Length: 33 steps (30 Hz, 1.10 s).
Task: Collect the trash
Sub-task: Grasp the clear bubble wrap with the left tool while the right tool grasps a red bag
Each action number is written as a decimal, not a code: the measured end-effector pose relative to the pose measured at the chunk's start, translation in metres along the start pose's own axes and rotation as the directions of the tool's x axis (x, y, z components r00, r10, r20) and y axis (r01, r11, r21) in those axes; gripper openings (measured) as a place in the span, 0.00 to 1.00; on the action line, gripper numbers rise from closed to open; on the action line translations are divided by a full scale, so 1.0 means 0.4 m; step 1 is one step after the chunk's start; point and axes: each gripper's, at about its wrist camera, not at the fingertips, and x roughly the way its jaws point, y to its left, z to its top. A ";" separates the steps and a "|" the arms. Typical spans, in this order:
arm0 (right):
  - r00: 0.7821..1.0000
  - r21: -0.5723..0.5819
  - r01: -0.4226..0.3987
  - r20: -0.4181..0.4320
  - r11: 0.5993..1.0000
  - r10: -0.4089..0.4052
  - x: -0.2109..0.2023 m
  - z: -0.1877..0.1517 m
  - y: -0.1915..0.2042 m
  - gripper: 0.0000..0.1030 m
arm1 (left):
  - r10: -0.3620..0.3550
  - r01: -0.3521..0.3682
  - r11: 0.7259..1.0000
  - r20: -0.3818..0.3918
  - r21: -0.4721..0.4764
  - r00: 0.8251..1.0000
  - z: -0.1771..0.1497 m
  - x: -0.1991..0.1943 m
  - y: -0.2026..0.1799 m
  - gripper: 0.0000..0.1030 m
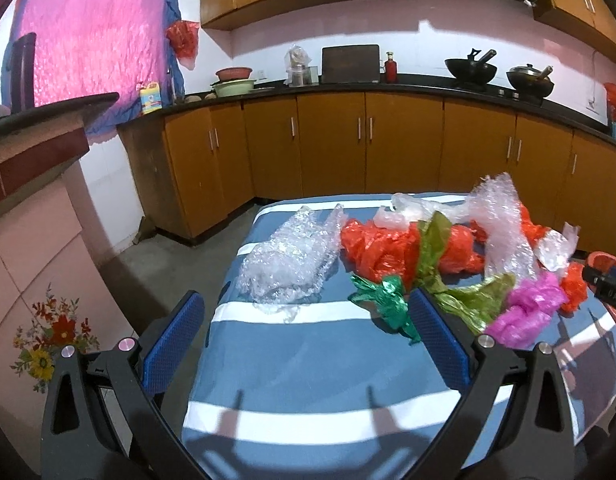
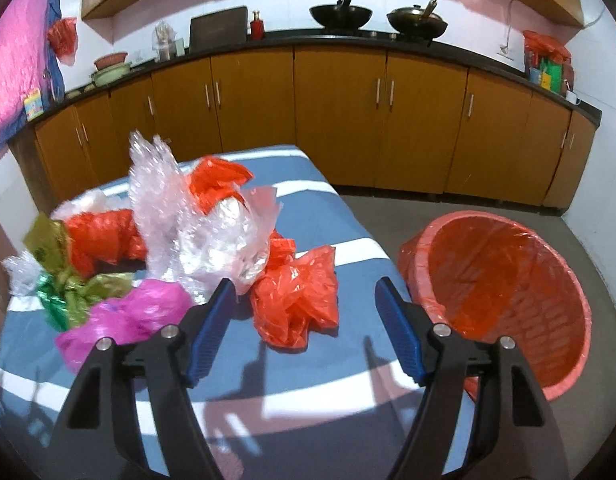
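Crumpled plastic trash lies on a blue-and-white striped table (image 1: 308, 360): clear bubble wrap (image 1: 288, 264), orange bags (image 1: 379, 248), green wrappers (image 1: 387, 300), a pink bag (image 1: 523, 312). My left gripper (image 1: 308, 312) is open and empty, above the table in front of the bubble wrap. In the right wrist view my right gripper (image 2: 304, 300) is open and empty, with an orange bag (image 2: 296, 304) just beyond and between its fingers. Tall clear wrap (image 2: 188, 216), the pink bag (image 2: 120, 320) and green wrappers (image 2: 68, 292) lie to its left.
A pink basket lined with an orange bag (image 2: 507, 280) stands on the floor right of the table. Brown kitchen cabinets (image 1: 347, 140) with a black counter run behind. A tiled counter (image 1: 36, 208) is at the left.
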 end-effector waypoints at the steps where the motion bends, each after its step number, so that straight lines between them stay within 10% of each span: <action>1: 1.000 0.001 0.003 -0.012 1.000 -0.003 0.015 -0.001 0.002 0.67 | 0.004 -0.004 1.000 0.001 0.001 1.000 0.002 0.008 0.005 0.98; 6: 0.997 0.013 -0.011 -0.072 1.000 0.011 0.076 -0.006 0.006 0.55 | 0.015 -0.015 1.000 -0.013 0.002 1.000 0.013 0.056 0.028 0.98; 12: 0.993 0.027 -0.060 -0.105 0.998 0.063 0.101 -0.021 0.009 0.18 | -0.022 0.023 1.000 -0.040 0.012 0.999 0.013 0.107 0.019 0.94; 20: 0.994 0.056 -0.062 -0.089 0.996 0.067 0.090 -0.023 -0.006 0.12 | -0.105 0.110 0.993 -0.114 0.036 0.988 -0.001 0.169 -0.047 0.80; 33: 0.994 0.064 -0.056 -0.090 0.996 0.062 0.101 -0.019 -0.013 0.11 | 0.034 -0.033 0.999 -0.175 0.012 0.984 0.057 0.316 0.080 0.80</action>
